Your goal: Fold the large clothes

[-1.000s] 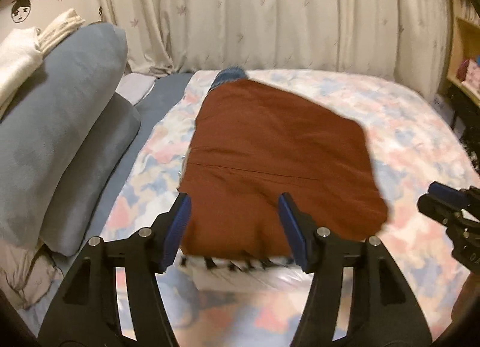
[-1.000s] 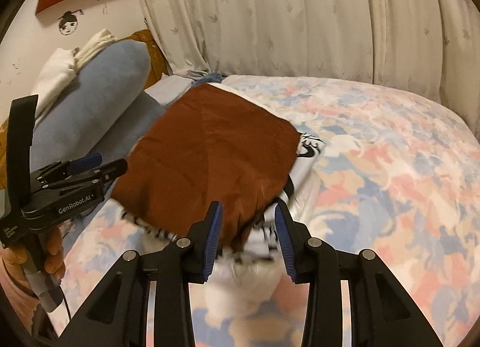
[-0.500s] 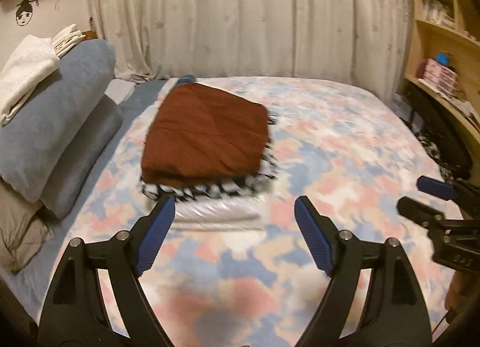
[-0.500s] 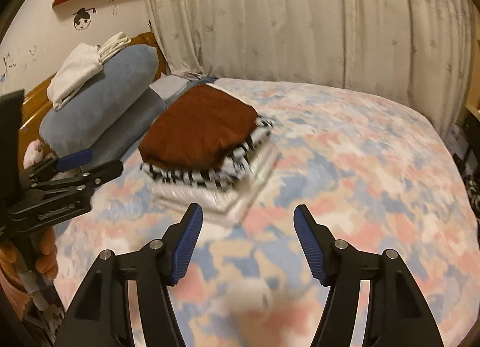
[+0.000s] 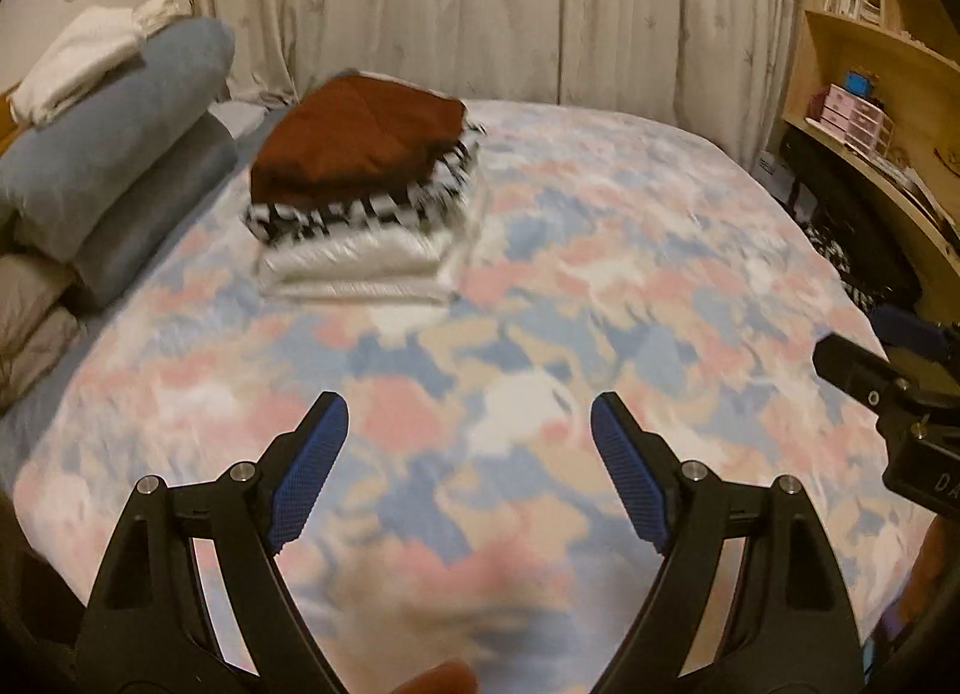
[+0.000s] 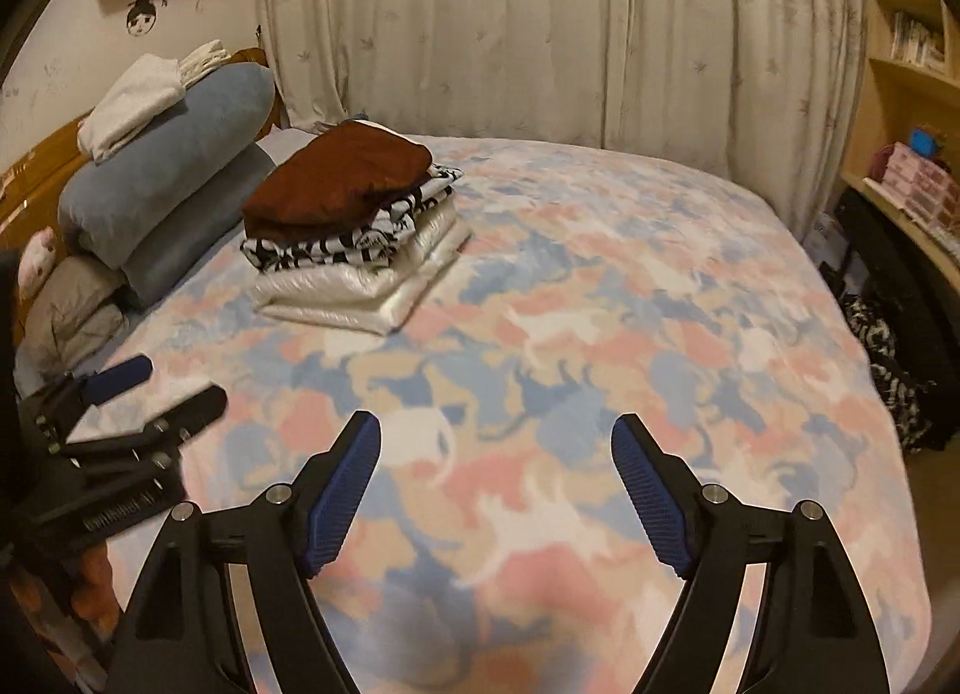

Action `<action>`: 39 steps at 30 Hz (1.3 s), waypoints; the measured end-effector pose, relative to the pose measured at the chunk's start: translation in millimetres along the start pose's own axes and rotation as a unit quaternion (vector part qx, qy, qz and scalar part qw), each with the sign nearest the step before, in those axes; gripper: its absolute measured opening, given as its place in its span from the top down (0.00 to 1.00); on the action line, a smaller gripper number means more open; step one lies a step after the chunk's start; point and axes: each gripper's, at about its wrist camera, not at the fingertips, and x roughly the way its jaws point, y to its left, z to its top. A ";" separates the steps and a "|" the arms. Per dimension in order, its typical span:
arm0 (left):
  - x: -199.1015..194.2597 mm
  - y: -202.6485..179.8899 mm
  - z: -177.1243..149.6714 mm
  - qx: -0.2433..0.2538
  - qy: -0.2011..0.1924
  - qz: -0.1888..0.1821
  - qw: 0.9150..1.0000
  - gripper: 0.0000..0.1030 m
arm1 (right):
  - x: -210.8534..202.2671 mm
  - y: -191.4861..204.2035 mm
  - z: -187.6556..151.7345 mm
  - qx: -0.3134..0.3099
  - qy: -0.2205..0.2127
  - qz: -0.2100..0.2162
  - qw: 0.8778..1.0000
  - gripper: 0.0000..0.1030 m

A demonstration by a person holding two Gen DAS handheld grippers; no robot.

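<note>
**Stack complete; both tools empty**

At ten o'clock lies your folded rust-brown garment [image 6: 336, 171], topping the black-and-white patterned garment [image 6: 354, 241] and white folded bedding [image 6: 360, 286]. Your left gripper [image 5: 468, 424] stands spread; the right gripper's [image 6: 495, 448] jaws have just been opening, nothing between. Next, fetch another garment. No containers hold laundry.

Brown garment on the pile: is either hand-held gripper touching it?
Apart. Both wrist views show the left hand-held gripper and right hand-held gripper open over bare bedspread, with the brown garment lying well beyond them.
</note>
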 end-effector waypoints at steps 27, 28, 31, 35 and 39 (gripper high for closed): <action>-68.1 -62.1 -67.3 0.020 0.008 -0.007 1.000 0.21 | -103.5 -39.5 -145.9 0.107 0.002 -0.061 0.992 0.13; -68.4 -64.1 -68.0 0.023 0.008 -0.007 1.000 0.21 | -103.3 -39.7 -147.9 0.108 0.004 -0.061 0.992 0.13; -68.7 -68.6 -69.9 0.029 0.008 -0.001 1.000 0.21 | -98.5 -43.4 -145.1 0.115 0.009 -0.052 0.992 0.13; -66.0 -70.3 -70.8 0.029 0.012 0.003 1.000 0.21 | -95.0 -47.0 -144.4 0.118 0.012 -0.052 0.992 0.13; -62.3 -70.9 -72.1 0.027 0.017 0.007 0.999 0.21 | -94.5 -48.7 -144.5 0.116 0.009 -0.053 0.992 0.13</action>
